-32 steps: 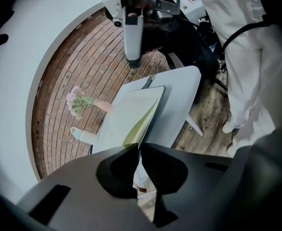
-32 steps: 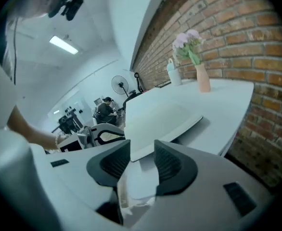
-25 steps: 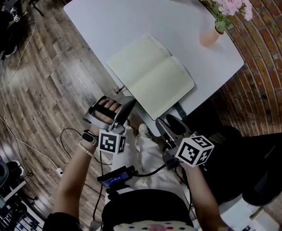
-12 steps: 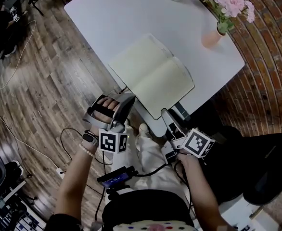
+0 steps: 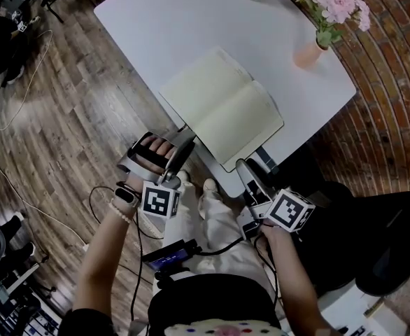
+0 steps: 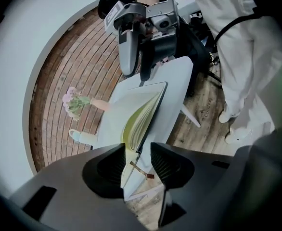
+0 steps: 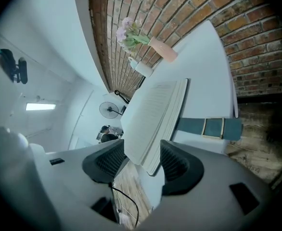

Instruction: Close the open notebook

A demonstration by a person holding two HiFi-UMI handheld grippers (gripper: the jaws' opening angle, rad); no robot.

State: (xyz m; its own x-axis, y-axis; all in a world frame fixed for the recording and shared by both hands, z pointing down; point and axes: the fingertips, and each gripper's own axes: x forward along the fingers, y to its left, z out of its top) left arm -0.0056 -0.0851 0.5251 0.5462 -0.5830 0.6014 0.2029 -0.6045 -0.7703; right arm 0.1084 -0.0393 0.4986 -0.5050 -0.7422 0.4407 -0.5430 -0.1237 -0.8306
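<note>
Notebook (image 5: 222,110) open at my 12 o'clock on the table (image 5: 191,19) edge; my left gripper (image 6: 137,160) jaws are opening, my right gripper (image 7: 142,160) jaws stand apart, a corner between each, unpinched, so I'd lift one cover alone, folding it over the spine.

White table (image 5: 191,19) in upper centre of head view. Wood-plank floor (image 5: 72,110) to its left. Brick wall (image 5: 390,103) down right edge. Dark chair (image 5: 394,250) lower right. In right gripper view, fan (image 7: 108,110) mid-left and lit ceiling strip (image 7: 40,107) far left.
</note>
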